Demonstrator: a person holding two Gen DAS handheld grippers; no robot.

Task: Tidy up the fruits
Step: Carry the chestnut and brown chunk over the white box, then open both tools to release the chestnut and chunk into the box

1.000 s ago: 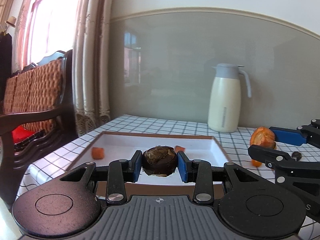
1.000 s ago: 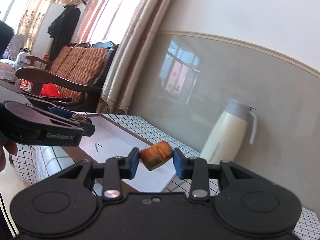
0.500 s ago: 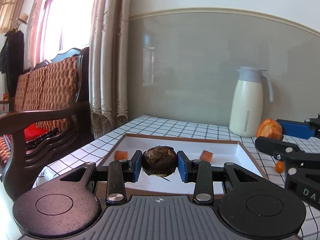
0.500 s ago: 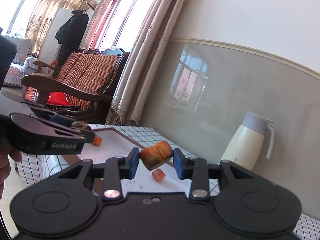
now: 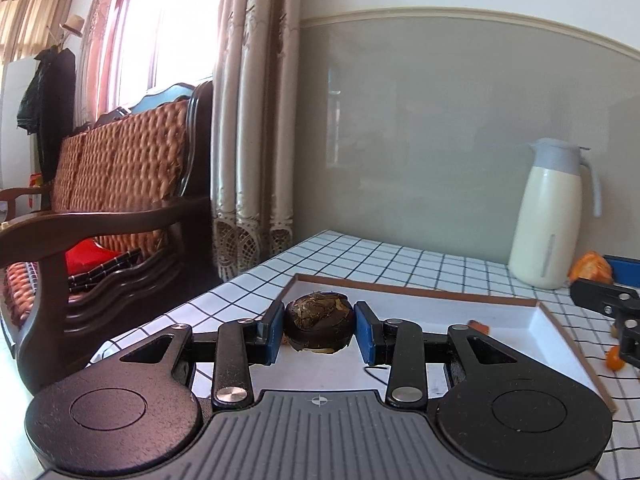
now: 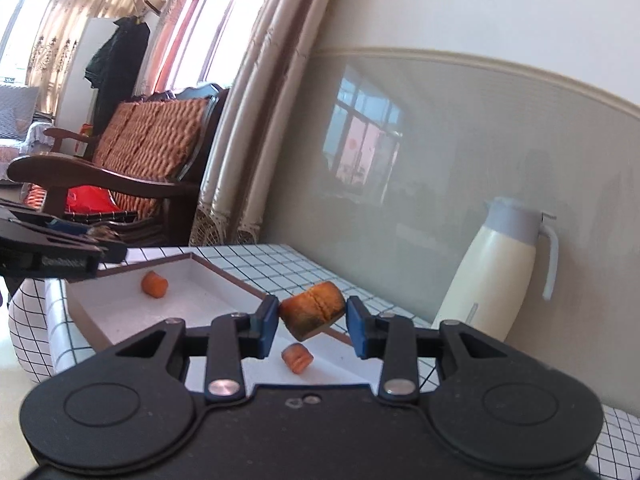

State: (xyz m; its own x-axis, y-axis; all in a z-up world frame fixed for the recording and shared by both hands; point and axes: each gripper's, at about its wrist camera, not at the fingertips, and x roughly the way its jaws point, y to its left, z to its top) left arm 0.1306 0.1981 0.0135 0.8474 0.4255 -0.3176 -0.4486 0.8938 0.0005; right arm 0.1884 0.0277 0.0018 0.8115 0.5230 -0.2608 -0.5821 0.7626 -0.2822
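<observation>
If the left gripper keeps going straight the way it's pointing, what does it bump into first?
Probably the white tray. The left gripper holds a dark round fruit and tilts slightly down over the tray, so the tray's floor or far rim looks first in line. Depth is hard to judge here.

You see a white tray [image 5: 532,322] with a brown rim, a black-on-white checked tablecloth [image 5: 400,260] and a cream jug [image 5: 550,216].

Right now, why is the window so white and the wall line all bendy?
Left wrist view: sun through the window washes it out, and the fisheye lens curves the wall trim. Right wrist view: the glossy wall panel mirrors a window, and the edges look slightly blurred.
</observation>
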